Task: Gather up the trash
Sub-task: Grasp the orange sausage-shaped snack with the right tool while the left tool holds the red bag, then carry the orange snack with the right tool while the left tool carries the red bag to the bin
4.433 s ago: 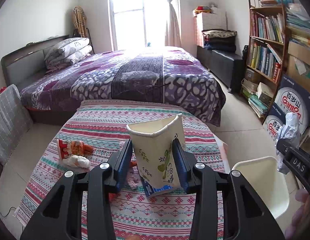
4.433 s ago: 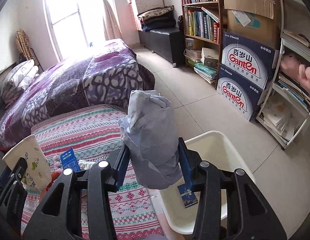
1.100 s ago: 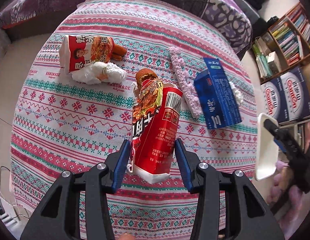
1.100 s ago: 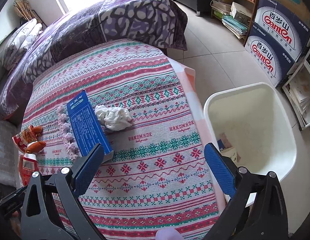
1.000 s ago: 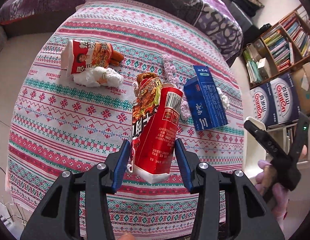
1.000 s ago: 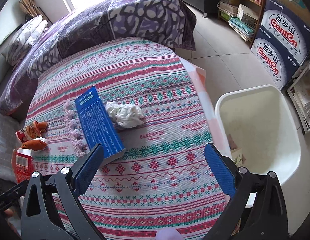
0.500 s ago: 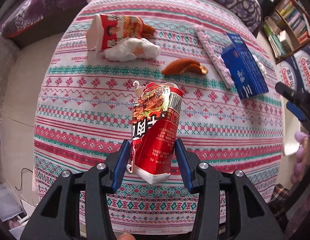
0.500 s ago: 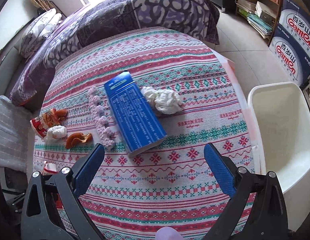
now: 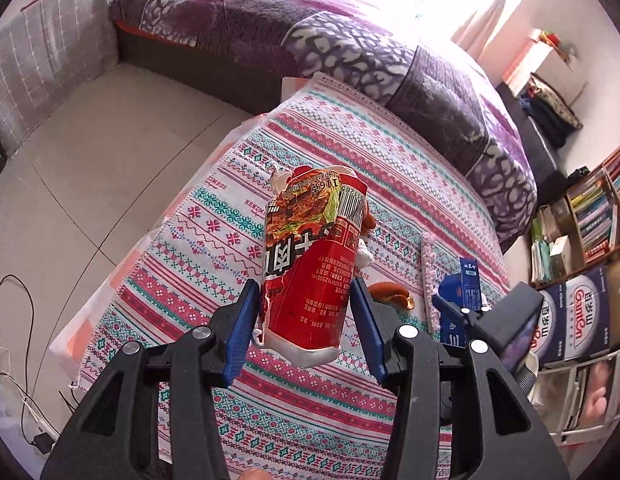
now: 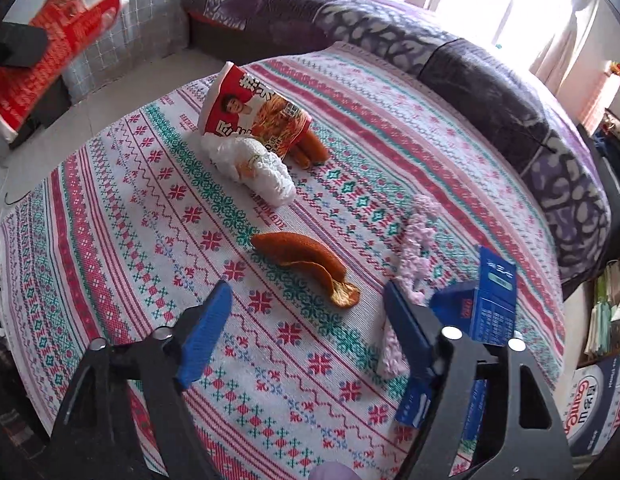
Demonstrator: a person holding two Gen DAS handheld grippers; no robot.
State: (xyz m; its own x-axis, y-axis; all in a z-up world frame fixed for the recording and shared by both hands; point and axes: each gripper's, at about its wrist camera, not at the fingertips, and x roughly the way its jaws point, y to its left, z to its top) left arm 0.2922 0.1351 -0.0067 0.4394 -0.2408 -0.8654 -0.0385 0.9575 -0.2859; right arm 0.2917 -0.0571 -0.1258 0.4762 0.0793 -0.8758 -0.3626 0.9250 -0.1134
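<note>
Swung across since half a second ago, the right gripper now looks down on the orange peel rather than the blue carton, which sits at the right edge of its view, partly behind the right finger. Its jaws are closing, and nothing lies between them but the patterned tablecloth; the peel lies just above the gap, untouched. Beyond it, toward the upper middle of the frame, a crumpled white wrapper rests against a red and white snack bag, and a strip of pink knitting runs down beside the carton. In the left wrist view the left gripper is clenched on a crushed red noodle cup, held up above the tablecloth at the centre of the frame; the same cup shows in the upper left corner of the right wrist view. A purple bed fills the top of the frame and a bookshelf stands at the right edge.
</note>
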